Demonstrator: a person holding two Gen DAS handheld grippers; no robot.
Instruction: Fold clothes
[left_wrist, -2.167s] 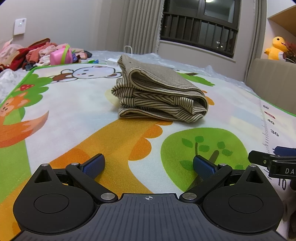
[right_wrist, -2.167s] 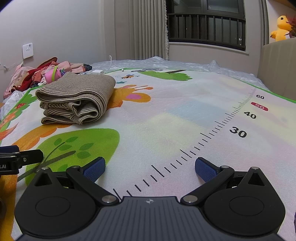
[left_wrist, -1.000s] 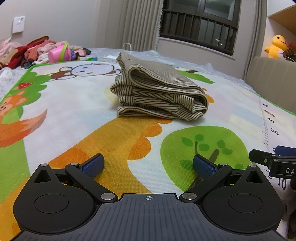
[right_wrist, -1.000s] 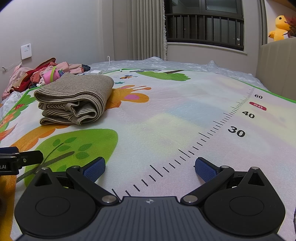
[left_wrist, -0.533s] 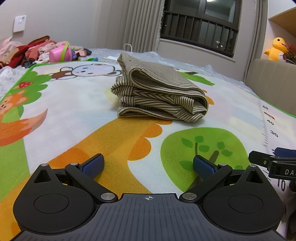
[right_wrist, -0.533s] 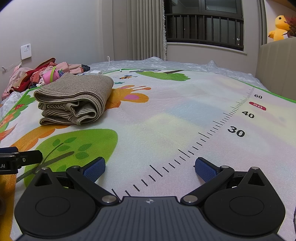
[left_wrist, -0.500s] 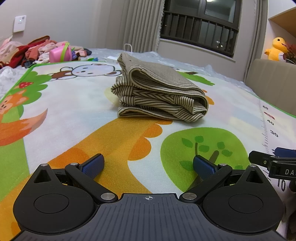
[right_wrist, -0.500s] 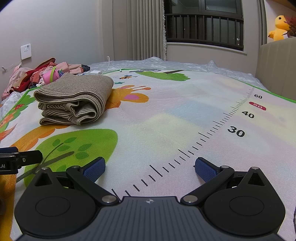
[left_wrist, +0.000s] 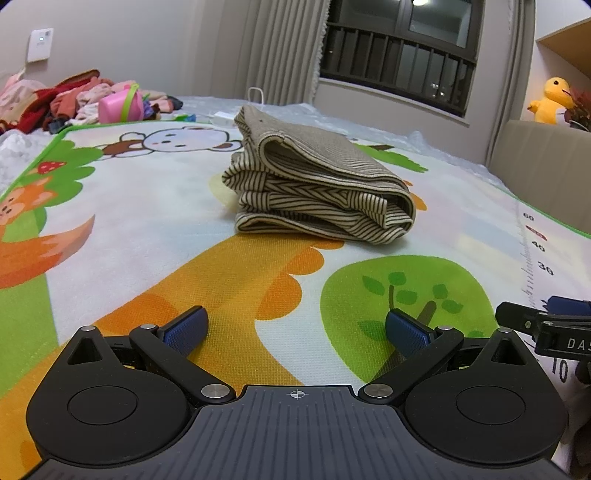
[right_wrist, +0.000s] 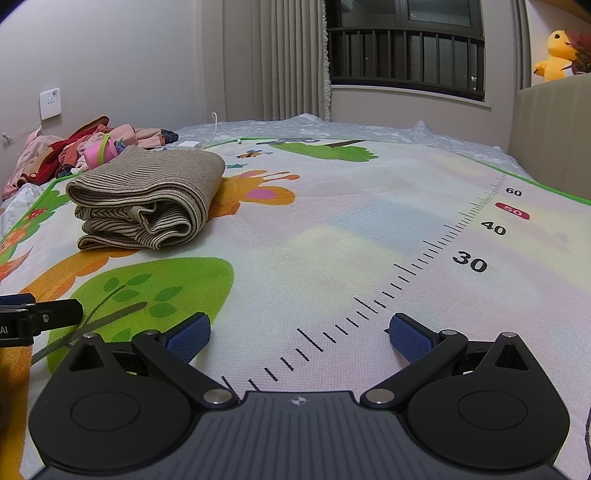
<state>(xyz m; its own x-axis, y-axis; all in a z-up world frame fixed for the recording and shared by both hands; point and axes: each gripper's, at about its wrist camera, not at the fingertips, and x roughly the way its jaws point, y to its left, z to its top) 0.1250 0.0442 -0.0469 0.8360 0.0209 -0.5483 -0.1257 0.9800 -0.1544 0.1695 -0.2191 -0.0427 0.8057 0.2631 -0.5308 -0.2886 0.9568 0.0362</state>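
A beige striped garment (left_wrist: 317, 192) lies folded in a thick bundle on the cartoon play mat (left_wrist: 147, 229). It also shows at the left in the right wrist view (right_wrist: 144, 199). My left gripper (left_wrist: 295, 332) is open and empty, low over the mat, well short of the bundle. My right gripper (right_wrist: 299, 336) is open and empty, low over the mat's printed ruler, to the right of the bundle. Each gripper's tip shows at the edge of the other's view.
A pile of unfolded clothes (left_wrist: 74, 99) with a pink item lies at the far left by the wall. A white charger and cable (right_wrist: 192, 144) lie behind the bundle. A beige headboard (left_wrist: 543, 162) stands at the right, with a yellow plush toy (left_wrist: 554, 99) above.
Both grippers have stayed open and almost still. The left wrist view has shifted only slightly; the folded garment has not moved.
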